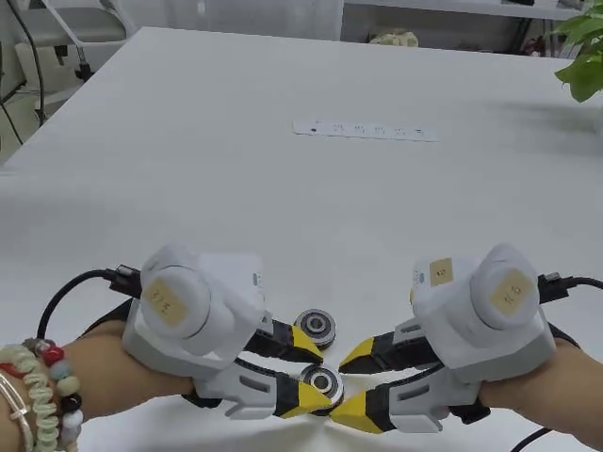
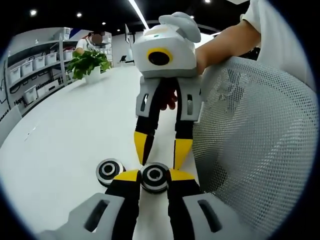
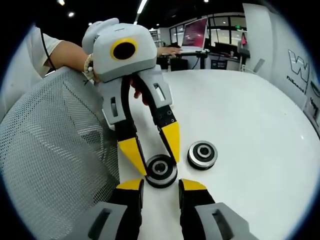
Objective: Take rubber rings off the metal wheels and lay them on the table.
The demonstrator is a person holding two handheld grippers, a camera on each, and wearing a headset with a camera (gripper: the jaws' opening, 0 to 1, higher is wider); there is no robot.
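Observation:
Two metal wheels with black rubber rings lie on the white table (image 1: 283, 188). My left gripper (image 1: 316, 375) is shut on the near wheel (image 1: 323, 382), which sits between its yellow tips (image 2: 154, 177) in the left gripper view. The other wheel (image 1: 315, 327) rests free just beyond it (image 2: 110, 171) (image 3: 202, 154). My right gripper (image 1: 350, 384) faces the left one and is open. Its tips (image 3: 161, 186) stand just short of the held wheel (image 3: 161, 171), not touching it.
A white printed strip (image 1: 366, 131) lies farther out on the table. A green plant (image 1: 584, 56) stands at the far right corner. A mesh chair back (image 2: 255, 135) is close behind the grippers. A person sits at a monitor (image 3: 192, 35) in the background.

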